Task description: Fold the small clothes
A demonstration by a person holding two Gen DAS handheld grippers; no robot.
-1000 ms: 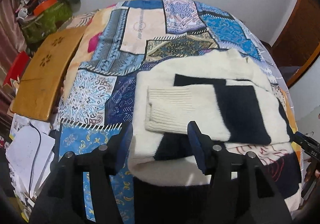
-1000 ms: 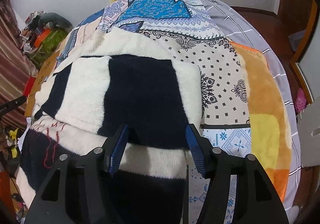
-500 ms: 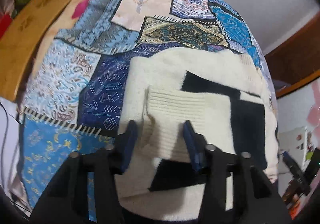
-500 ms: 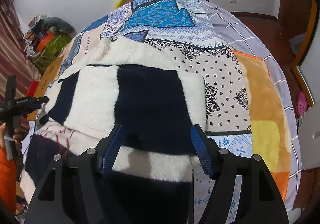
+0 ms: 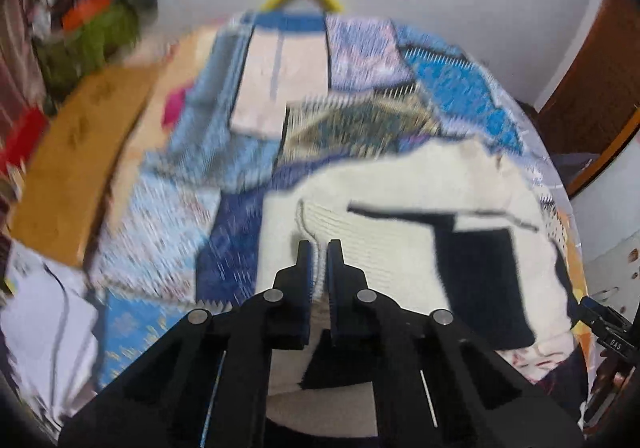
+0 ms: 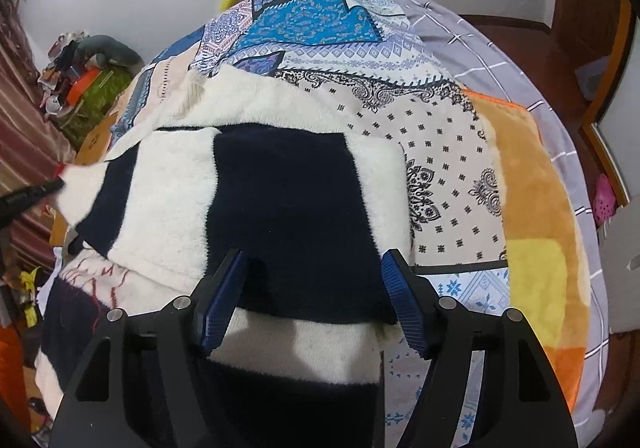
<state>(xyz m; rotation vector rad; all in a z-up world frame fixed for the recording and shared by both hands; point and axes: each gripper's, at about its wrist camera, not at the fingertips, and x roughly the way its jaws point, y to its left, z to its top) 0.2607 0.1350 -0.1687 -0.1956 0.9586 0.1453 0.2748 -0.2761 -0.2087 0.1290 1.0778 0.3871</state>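
Left claw (image 5: 319, 248): fingers pressed nearly together, pinching the ribbed cream cuff (image 5: 320, 224) of the sweater's sleeve; view motion-blurred. Right claw (image 6: 314, 268): blue ridged pads spread wide, hovering over the near edge of the folded dark navy panel, gripping nothing.

Sweater (image 6: 280, 200): fuzzy knit, cream and navy rectangular blocks, folded flat in the middle of the bed. Under it, a patchwork bedspread (image 6: 316, 16), printed blue and beige geometric panels. Toward the bed's right edge, a plush orange-yellow blanket (image 6: 528, 208). Beside the bed's left edge, a curved wooden board (image 5: 72, 168).
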